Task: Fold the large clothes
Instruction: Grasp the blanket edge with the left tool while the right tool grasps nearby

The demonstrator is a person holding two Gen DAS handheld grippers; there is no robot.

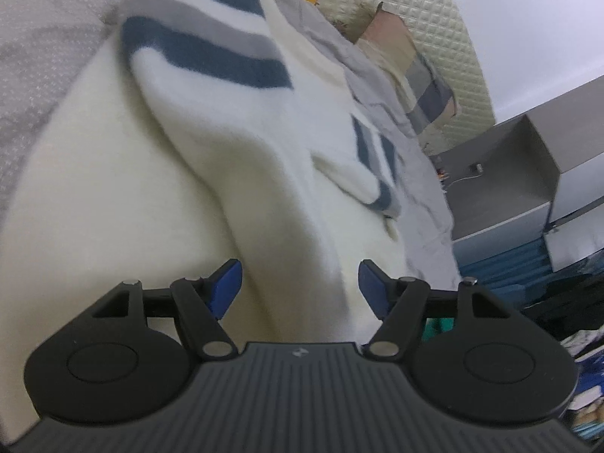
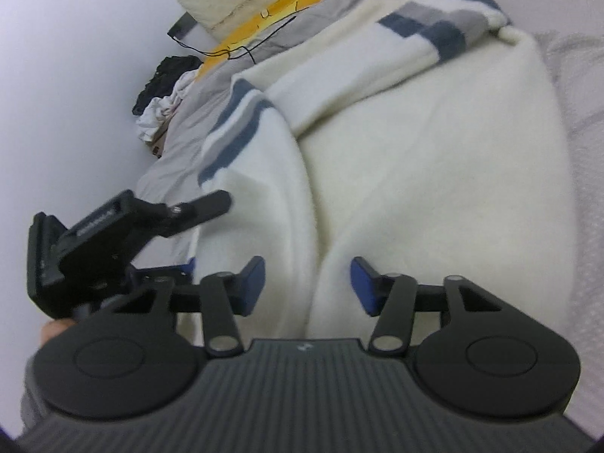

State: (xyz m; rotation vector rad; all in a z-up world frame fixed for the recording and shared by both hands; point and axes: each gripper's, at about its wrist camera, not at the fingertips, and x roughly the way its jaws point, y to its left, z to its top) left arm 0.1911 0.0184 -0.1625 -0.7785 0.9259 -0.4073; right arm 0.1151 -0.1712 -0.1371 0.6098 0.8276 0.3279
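Observation:
A cream fleece sweater (image 1: 113, 188) with blue and grey stripes lies spread on the bed, one striped sleeve (image 1: 204, 45) folded across its body. My left gripper (image 1: 300, 287) hovers open just over the near part of the sweater, blue pads (image 1: 226, 287) wide apart and gripping nothing. In the right wrist view the same sweater (image 2: 434, 170) fills the middle, its striped cuffs (image 2: 434, 26) far off. My right gripper (image 2: 307, 287) is open, a soft ridge of the cloth running between its pads (image 2: 253, 283) without being pinched. The left gripper (image 2: 113, 234) shows at the left.
A grey bedsheet (image 2: 573, 75) lies under the sweater. Yellow cloth (image 2: 287, 11), a black cable and a dark clothes pile (image 2: 166, 75) sit at the bed's far side by a quilted headboard (image 1: 415, 7). A patchwork cloth (image 1: 422, 87) and grey furniture (image 1: 528, 173) stand to the right.

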